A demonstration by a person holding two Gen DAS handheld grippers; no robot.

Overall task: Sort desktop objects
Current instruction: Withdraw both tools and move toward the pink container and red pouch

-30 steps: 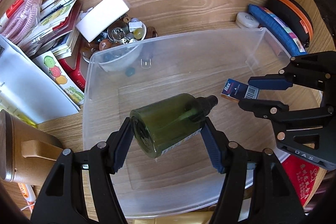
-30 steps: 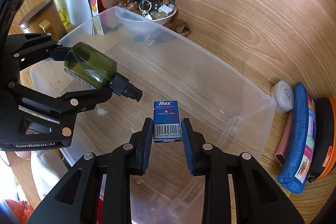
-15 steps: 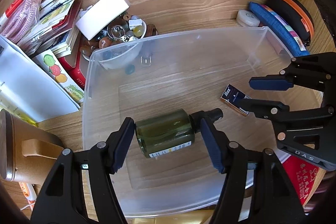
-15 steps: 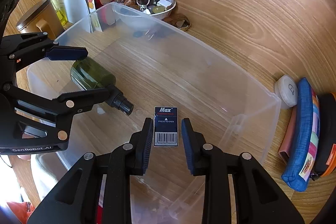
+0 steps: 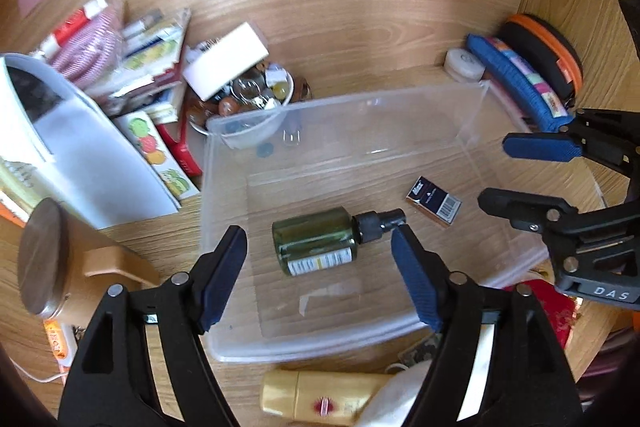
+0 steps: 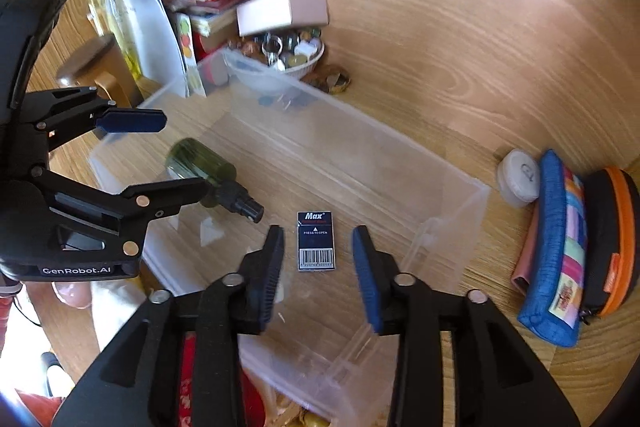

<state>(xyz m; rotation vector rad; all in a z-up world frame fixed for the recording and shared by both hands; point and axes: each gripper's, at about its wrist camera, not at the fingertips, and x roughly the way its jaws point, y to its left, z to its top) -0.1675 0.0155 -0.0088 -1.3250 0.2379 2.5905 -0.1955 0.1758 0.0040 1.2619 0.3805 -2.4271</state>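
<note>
A wooden desk (image 5: pixel 360 11) with clear grain fills both views, and a transparent plastic bin (image 5: pixel 224 187) stands on it in the middle. Inside the bin a dark green spray bottle (image 5: pixel 314 241) lies on its side on the floor of the bin, its black nozzle pointing toward 3 o'clock in the left wrist view. At about 2 o'clock from the bottle, near but apart from it, a small blue box (image 6: pixel 316 241) (it has a barcode and the word "Max") lies flat on the same floor.

The left gripper (image 5: pixel 320 279) hangs above the bottle; its jaws are opening, the blue pads are spread on both sides and do not touch the bottle. The right gripper (image 6: pixel 318 277) hangs above the blue box; its jaws are opening too, and the box lies free between and below the pads.

Outside the bin, at 11 o'clock, a white bowl (image 5: pixel 256 135) is full of small trinkets, with a white block (image 5: pixel 226 61) leaning on it. At 2 o'clock lie a blue pencil case (image 5: pixel 516 79) and a black case with orange edge (image 5: pixel 548 47).
</note>
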